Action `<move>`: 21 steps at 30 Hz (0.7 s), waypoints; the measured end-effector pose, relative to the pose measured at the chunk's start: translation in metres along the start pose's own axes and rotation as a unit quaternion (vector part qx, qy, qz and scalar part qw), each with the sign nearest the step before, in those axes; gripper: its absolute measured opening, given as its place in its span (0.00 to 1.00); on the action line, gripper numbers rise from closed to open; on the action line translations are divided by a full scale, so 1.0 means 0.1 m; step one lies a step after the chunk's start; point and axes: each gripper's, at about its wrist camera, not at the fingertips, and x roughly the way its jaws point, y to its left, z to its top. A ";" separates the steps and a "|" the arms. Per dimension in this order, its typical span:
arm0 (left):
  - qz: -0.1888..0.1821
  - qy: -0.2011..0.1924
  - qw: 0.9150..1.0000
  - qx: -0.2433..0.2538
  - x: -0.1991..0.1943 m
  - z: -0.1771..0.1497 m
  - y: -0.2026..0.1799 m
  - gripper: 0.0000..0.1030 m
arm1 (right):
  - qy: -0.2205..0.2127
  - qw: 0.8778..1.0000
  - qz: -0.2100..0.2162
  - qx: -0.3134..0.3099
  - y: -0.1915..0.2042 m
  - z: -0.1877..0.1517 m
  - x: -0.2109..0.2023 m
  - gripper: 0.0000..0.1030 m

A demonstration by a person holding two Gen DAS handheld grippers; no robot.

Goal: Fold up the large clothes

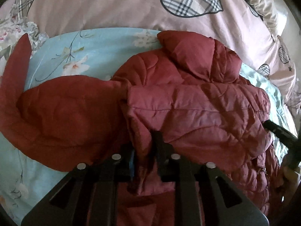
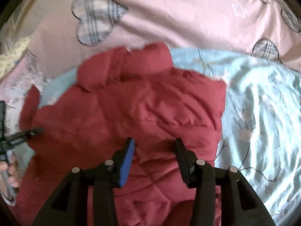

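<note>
While left gripper (image 1: 144, 150) pinches 1 red jacket (image 1: 188, 101), right gripper (image 2: 155, 150) hovers spread above it.

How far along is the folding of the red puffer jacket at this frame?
Partly done. One side of the red jacket already lies folded over the body, quilted side up. In hand: the left gripper is shut on a pinch of its near edge; the right gripper hangs open above the fabric. Left: the sleeve sprawls out flat over the blue floral sheet, and the jacket is not yet compact.
</note>
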 end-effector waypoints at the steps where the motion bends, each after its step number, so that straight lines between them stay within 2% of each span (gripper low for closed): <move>1: 0.009 0.000 1.000 0.002 -0.01 -0.01 0.02 0.34 | 0.011 1.000 -0.006 0.002 -0.03 -0.04 0.09 0.43; 2: 0.028 -0.002 1.000 0.004 -0.05 -0.02 0.04 0.42 | 0.020 1.000 -0.007 0.003 -0.05 -0.07 0.15 0.43; 4: 0.030 -0.016 0.999 0.000 -0.19 -0.04 0.06 0.42 | 0.024 1.000 -0.011 0.004 -0.07 -0.13 0.24 0.43; 8: -0.043 -0.064 0.997 -0.003 -0.57 -0.08 -0.01 0.42 | 0.028 0.999 -0.018 0.007 -0.08 -0.16 0.32 0.44; 11: -0.080 -0.063 0.994 0.024 -0.56 -0.06 -0.24 0.42 | 0.031 0.999 -0.027 0.003 -0.08 -0.17 0.35 0.44; 13: -0.059 -0.051 0.996 0.048 -0.41 -0.04 -0.41 0.42 | 0.029 0.999 -0.029 0.001 -0.08 -0.18 0.36 0.44; 17: -0.010 0.007 0.998 0.069 0.13 -0.12 -0.50 0.42 | 0.028 0.999 -0.021 0.009 -0.11 -0.18 0.35 0.44; 21: -0.005 0.017 0.997 0.069 0.34 -0.24 -0.45 0.42 | 0.038 0.999 -0.038 0.005 -0.05 -0.12 0.25 0.44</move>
